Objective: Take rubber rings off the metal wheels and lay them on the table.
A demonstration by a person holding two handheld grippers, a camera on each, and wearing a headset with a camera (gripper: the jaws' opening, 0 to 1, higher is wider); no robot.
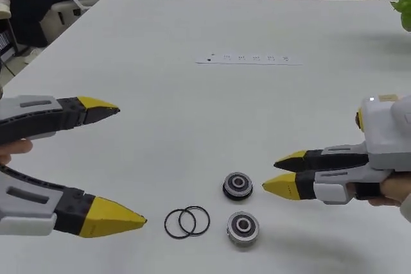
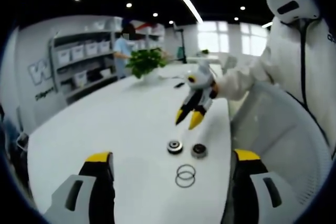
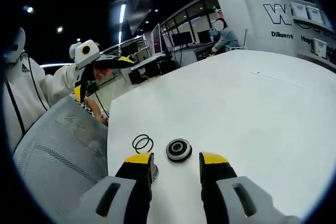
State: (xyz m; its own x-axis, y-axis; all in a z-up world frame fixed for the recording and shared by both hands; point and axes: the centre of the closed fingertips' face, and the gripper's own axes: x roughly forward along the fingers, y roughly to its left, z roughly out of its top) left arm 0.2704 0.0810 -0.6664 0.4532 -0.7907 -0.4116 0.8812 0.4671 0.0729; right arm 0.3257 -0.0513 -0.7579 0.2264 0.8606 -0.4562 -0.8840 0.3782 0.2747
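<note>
Left hand-held gripper (image 1: 132, 166) agape, rubber rings (image 1: 187, 221) flat

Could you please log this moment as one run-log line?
left claw: open, empty | right claw: open, near far round metal wheel | two black rubber rings: overlapping on white table

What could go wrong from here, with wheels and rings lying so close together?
The two thin black rubber rings lie overlapped right beside the silver metal wheel; a jaw reaching for that wheel may drag them. The dark-rimmed metal wheel sits just off the tips of the right hand-held gripper, loose on the smooth white table, so a closing jaw might shove it away rather than grip it.
</note>
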